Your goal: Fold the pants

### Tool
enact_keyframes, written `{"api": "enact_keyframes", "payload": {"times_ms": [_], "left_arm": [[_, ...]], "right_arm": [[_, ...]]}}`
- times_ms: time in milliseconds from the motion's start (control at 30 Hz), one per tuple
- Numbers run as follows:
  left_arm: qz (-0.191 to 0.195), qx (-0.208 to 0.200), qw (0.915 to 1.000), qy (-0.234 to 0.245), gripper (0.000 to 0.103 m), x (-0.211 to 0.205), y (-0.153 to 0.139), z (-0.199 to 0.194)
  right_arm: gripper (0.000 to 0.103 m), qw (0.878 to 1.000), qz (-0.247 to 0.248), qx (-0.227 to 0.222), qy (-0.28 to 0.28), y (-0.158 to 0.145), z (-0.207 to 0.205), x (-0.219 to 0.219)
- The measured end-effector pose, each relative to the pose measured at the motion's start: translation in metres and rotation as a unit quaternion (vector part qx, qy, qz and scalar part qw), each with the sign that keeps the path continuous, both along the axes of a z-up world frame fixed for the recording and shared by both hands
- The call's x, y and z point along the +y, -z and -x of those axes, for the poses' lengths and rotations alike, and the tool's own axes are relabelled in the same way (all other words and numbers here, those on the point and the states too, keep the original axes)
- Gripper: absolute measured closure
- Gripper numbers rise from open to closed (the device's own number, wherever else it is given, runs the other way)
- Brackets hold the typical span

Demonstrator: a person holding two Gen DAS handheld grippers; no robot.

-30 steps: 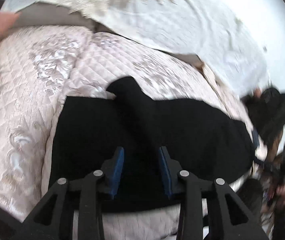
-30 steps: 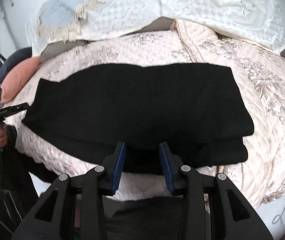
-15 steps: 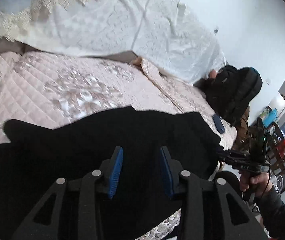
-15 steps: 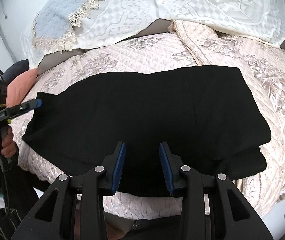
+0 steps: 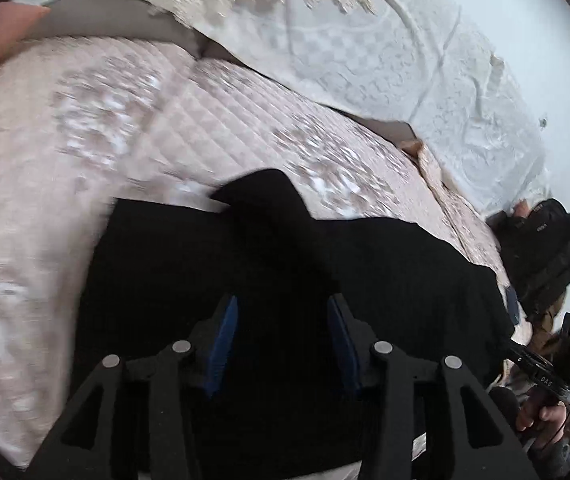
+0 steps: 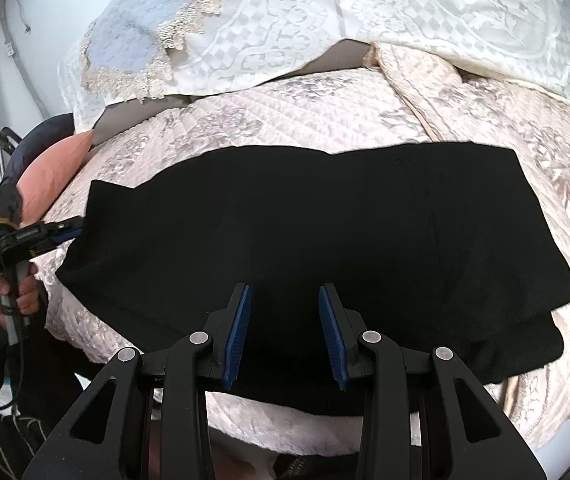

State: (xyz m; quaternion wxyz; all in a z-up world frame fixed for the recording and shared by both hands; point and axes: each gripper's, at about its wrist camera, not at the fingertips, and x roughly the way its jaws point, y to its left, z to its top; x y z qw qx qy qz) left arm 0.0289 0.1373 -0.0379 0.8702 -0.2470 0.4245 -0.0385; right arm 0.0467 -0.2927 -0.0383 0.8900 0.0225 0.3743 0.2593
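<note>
i see plain black pants [image 6: 325, 232] on a pale pink quilted floral bedspread [image 6: 285, 116], white lace cover [image 6: 285, 20] behind.

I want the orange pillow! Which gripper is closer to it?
Left. The left gripper sits at the end of the black pants just below the orange pillow. The right gripper hovers over the pants' near edge, further away.

Only readable txt: "DAS" in white on the black bar of the right gripper [image 5: 547, 376], far right of the left gripper's view. White mark on black backpack [image 5: 545, 256]: too small.
</note>
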Motion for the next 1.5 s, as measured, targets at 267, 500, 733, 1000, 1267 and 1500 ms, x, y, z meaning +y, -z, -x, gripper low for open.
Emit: {"api": "enact_keyframes", "payload": {"times_ms": [267,500,733,1000,1267,1500], "left_arm": [[-0.096,-0.006,0.9940,-0.052,0.054,-0.003,-0.022,0.026],[-0.093,0.024,0.9926,-0.074,0.054,0.010,-0.020,0.075],[0.005,0.037,0.9945,-0.098,0.054,0.012,-0.003,0.075],[0.008,0.054,0.9875,-0.148,0.098,0.026,0.004,0.049],[-0.084,0.007,0.9783,-0.189,0.099,0.019,-0.031,0.092],[-0.096,0.072,0.9674,-0.223,0.093,0.035,-0.007,0.102]], "right_arm": [[0.067,1.000,0.014,-0.021,-0.008,-0.012,0.011,0.001],[0.067,1.000,0.017,-0.017,-0.014,-0.008,0.004,0.005],[0.067,0.999,0.020,-0.026,-0.030,-0.014,0.006,0.020],[0.067,0.999,0.010,-0.032,-0.010,-0.019,0.014,0.019],[0.067,0.997,-0.021,-0.021,0.069,-0.020,0.020,-0.007],[0.067,0.984,-0.043,0.018,0.175,-0.007,0.017,-0.045]]}}
